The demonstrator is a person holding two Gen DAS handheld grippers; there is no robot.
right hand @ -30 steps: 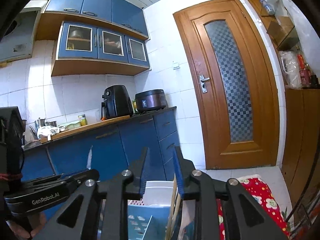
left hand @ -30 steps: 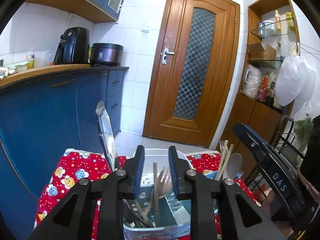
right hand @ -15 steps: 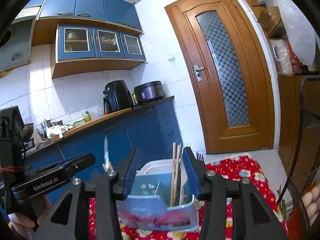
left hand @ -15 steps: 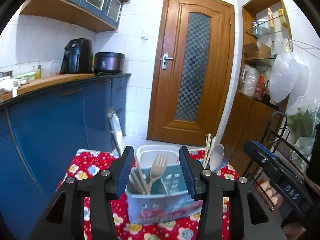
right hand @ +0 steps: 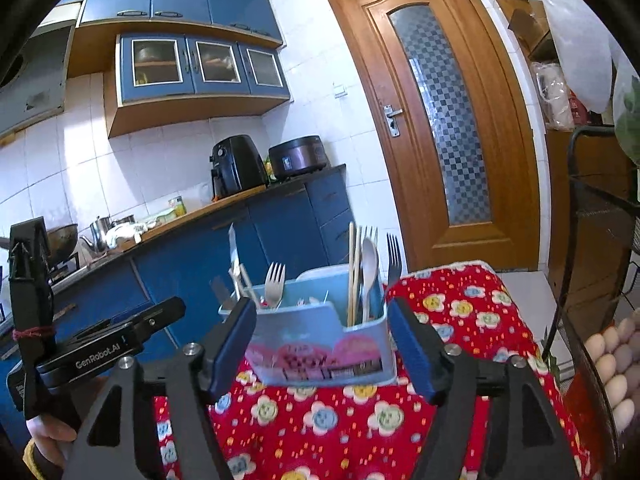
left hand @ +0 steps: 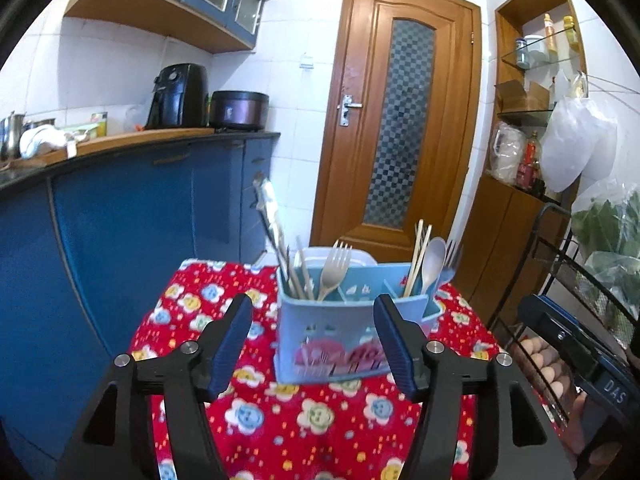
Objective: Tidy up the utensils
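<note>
Both grippers have backed away from the blue utensil holder [left hand: 340, 332], which now stands free on the red flowered cloth [left hand: 304, 412]. Left gripper [left hand: 316, 340] and right gripper [right hand: 322, 344] are empty, their jaws opening wide. Forks, spoon and chopsticks stand upright inside.

Glossy blue plastic caddy [left hand: 340, 336] on printed red cloth [left hand: 280, 412]; matt beige plastic fork [left hand: 334, 268], wooden chopsticks [left hand: 418, 256], shiny metal knife [left hand: 270, 220].
</note>
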